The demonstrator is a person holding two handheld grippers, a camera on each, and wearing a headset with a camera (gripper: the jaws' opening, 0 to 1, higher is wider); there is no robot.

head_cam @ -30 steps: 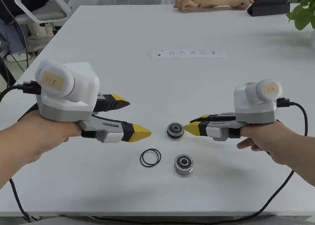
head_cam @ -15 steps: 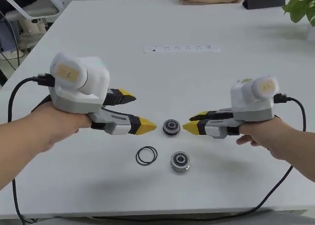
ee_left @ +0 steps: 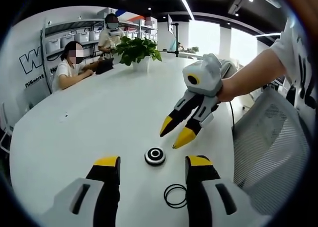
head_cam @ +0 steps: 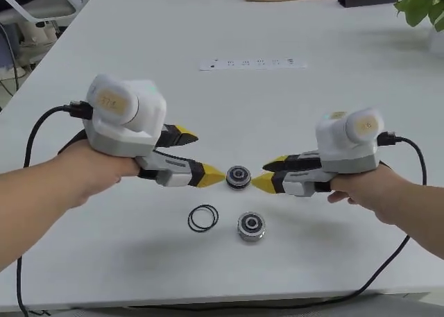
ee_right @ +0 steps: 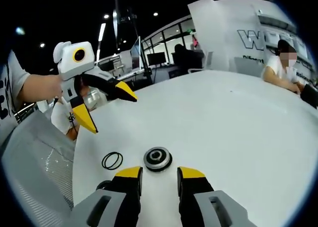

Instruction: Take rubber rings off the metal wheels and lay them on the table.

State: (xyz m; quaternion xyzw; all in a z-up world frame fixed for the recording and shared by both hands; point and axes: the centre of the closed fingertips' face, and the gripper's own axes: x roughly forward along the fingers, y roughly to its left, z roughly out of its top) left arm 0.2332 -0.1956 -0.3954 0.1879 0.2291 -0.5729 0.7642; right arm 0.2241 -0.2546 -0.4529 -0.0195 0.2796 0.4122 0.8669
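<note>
A: Head view first. What are the claws doing?
B: Left claw [head_cam: 205,159] is gaping wide, holding nothing. Right claw [head_cam: 267,173] is sitting narrowly parted, also holding nothing. Both are pointing inward at the far wheel [head_cam: 238,177], which is lying flat on the table [head_cam: 333,261] between the tips. My read: one is lining up to pin it, the other to peel.
A: Rings?
B: Two loose rings [head_cam: 202,218] are lying overlapped, near and left of that wheel. Near wheel [head_cam: 250,225] is sitting just right of them, looking bare. Far wheel's rim is looking dark, so it's probably wearing rubber.
A: Left gripper view?
B: Own jaws are standing well apart, far wheel [ee_left: 155,156] centred just beyond them. Right claw [ee_left: 175,136] is pointing in from the far side, tips near the wheel, not touching. Rings [ee_left: 175,195] are lying beside the right jaw.
A: Right gripper view?
B: Jaws are showing a small gap, far wheel [ee_right: 158,158] just past it. Left claw [ee_right: 112,112] is hanging above-left, rings [ee_right: 113,161] beneath.
A: Anything blocking?
B: Nothing's sitting in the approach. Power strip [head_cam: 252,64] and plant [head_cam: 420,5] are lying well away, far side. A person [ee_left: 64,75] is sitting at the far end.
</note>
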